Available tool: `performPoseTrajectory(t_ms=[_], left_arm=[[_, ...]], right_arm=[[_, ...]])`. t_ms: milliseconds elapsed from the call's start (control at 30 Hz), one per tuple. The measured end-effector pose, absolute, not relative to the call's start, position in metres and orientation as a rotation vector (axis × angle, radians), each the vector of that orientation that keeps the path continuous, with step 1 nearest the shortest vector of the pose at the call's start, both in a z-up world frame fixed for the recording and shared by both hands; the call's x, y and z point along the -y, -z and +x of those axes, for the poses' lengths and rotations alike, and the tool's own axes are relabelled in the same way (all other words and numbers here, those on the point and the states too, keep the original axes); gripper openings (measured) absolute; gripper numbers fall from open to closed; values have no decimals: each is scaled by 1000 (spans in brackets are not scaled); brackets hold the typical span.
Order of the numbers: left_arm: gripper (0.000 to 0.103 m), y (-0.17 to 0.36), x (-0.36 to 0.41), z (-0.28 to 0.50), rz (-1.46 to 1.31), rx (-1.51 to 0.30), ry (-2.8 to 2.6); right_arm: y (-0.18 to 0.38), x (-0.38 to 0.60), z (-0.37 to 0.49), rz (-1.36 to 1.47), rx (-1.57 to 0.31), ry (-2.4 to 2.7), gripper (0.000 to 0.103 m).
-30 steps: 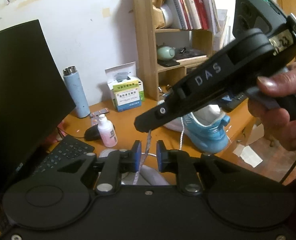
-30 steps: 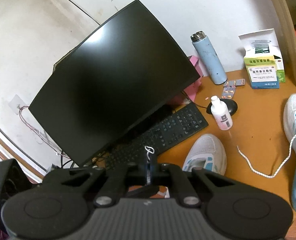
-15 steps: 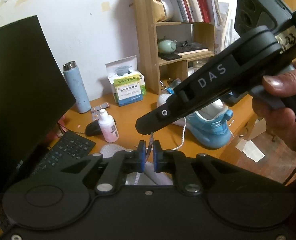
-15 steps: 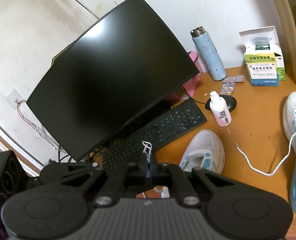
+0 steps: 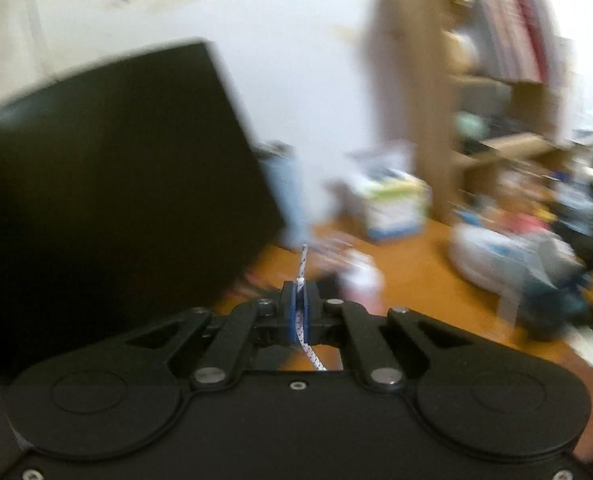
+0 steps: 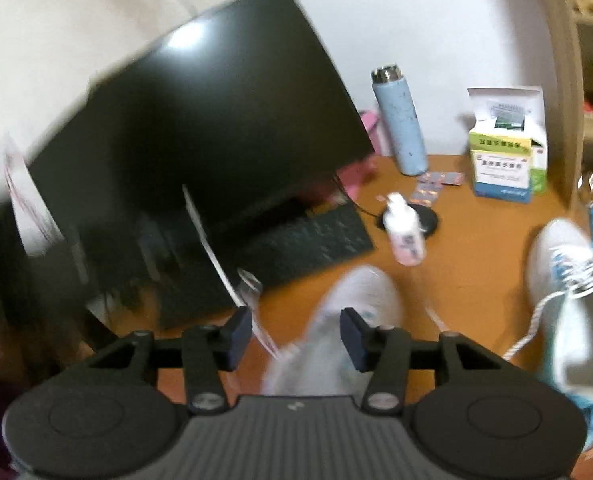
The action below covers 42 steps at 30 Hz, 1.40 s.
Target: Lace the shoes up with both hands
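Left wrist view (badly blurred): the left gripper (image 5: pixel 299 308) is clamped on the white lace (image 5: pixel 302 270), its tip poking toward 12 o'clock. Right gripper (image 6: pixel 296 330) gapes wide, holding nothing, above one shoe (image 6: pixel 352 312); another shoe (image 6: pixel 572 292) lies at 3 o'clock.

Our left gripper (image 5: pixel 299 312) was matte black, with blue pads (image 5: pixel 294 316) on its fingers, silver pivot screws on the linkage arms and two round, disc-shaped housings at its base. Our right gripper (image 6: pixel 296 330) was built alike, with dark blue pads (image 6: pixel 352 334), though its body between the discs was grey and ribbed.
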<state>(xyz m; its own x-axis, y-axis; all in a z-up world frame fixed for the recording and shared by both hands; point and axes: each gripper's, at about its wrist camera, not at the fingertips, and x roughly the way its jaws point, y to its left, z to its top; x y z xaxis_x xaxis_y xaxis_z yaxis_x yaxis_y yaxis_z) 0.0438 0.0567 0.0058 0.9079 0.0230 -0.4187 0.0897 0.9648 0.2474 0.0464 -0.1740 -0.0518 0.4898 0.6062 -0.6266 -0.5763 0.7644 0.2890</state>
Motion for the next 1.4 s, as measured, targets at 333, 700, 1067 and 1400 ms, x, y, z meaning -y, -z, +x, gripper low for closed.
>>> performPoseTrajectory(t_ms=[333,700,1067,1400], left_arm=[[1,60,-5,73,309,-522,202],[1,132,36,74,340,-767,312],[1,146,45,85,344,-872,268],[1,154,41,95,301,-918,250]], right_arm=[[98,164,52,-81,-805,-689,30],[111,169,58,-84,-825,-678,30],[115,172,58,-71,-855,-704,30],[116,176,55,-57,-862,-700,30]])
